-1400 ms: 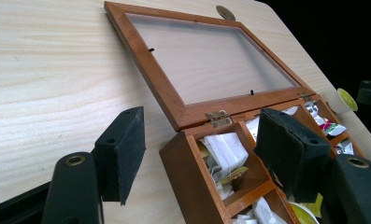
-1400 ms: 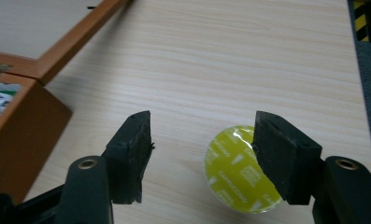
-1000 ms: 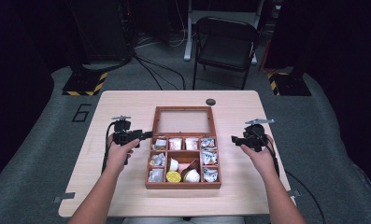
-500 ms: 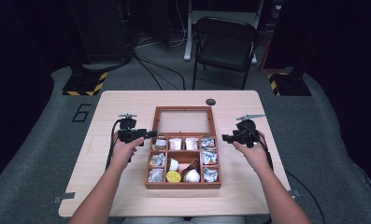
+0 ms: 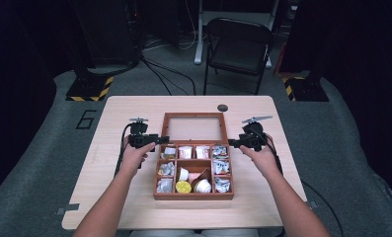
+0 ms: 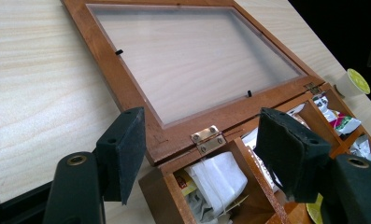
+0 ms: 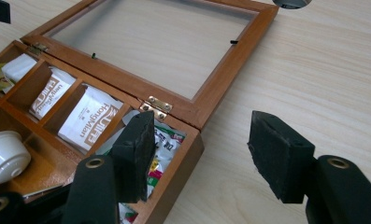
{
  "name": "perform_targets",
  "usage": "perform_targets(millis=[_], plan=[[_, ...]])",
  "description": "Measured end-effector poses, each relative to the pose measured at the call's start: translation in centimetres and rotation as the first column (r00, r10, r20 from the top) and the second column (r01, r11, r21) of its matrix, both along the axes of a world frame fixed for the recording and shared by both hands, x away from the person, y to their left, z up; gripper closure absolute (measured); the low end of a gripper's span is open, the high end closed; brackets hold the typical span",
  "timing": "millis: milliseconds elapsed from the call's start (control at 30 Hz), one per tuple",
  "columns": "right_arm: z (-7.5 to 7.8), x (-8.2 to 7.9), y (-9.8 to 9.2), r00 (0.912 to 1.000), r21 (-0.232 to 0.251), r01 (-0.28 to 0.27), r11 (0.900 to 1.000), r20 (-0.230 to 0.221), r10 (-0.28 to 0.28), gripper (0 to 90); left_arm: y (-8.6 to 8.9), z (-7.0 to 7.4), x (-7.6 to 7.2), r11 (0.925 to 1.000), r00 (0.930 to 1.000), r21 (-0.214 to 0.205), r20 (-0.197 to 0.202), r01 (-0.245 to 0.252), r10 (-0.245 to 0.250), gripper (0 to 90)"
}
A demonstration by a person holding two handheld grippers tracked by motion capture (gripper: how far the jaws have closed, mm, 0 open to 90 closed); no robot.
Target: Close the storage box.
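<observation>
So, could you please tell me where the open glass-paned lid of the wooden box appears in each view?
High view: the lid lies flat on the table, centre, just behind the compartments.
Left gripper view: the lid spans the upper middle, beyond the jaws.
Right gripper view: the lid runs across the top, left of centre.
Shared landmark: the brass hinge joining lid and box, seen in both gripper views.

Compartmented wooden box (image 5: 193,193), lid flat open

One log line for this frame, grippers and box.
box: lid open flat | left gripper: open, straddling rear-left corner | right gripper: open, closing, straddling rear-right corner | held: nothing
</observation>
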State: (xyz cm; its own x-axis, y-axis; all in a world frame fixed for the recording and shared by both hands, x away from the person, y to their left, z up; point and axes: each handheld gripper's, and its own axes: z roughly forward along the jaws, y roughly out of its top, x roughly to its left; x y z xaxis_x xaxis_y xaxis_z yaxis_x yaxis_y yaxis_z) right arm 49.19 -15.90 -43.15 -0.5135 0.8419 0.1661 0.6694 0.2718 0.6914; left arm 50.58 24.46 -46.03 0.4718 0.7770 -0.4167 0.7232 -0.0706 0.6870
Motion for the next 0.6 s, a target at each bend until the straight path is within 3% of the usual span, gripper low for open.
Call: perform_targets(millis=[300,400,500,600], plan=[[-0.7,0.7,0.8,0.9999,-0.001,-0.004,1.0000,0.010,0.004,44.0,0.2,-0.1,0.5,0.9990,0.9996,0.034,-0.005,-0.027,0.027,34.8],[-0.8,0.8,1.2,0.9995,-0.015,-0.017,0.9997,0.027,0.018,44.1,0.1,0.1,0.7,0.9977,0.9996,0.064,0.019,-0.021,0.020,35.6],[-0.7,1.1,1.6,0.9989,-0.020,-0.032,0.9993,0.035,0.032,44.1,0.0,0.0,0.9,0.9978,0.9993,0.059,0.023,-0.030,0.029,36.3],[-0.8,1.5,1.7,0.9992,0.000,-0.034,0.9994,0.023,0.034,44.6,0.0,-0.4,1.1,0.9962,0.9987,0.076,0.030,-0.043,0.041,36.2]])
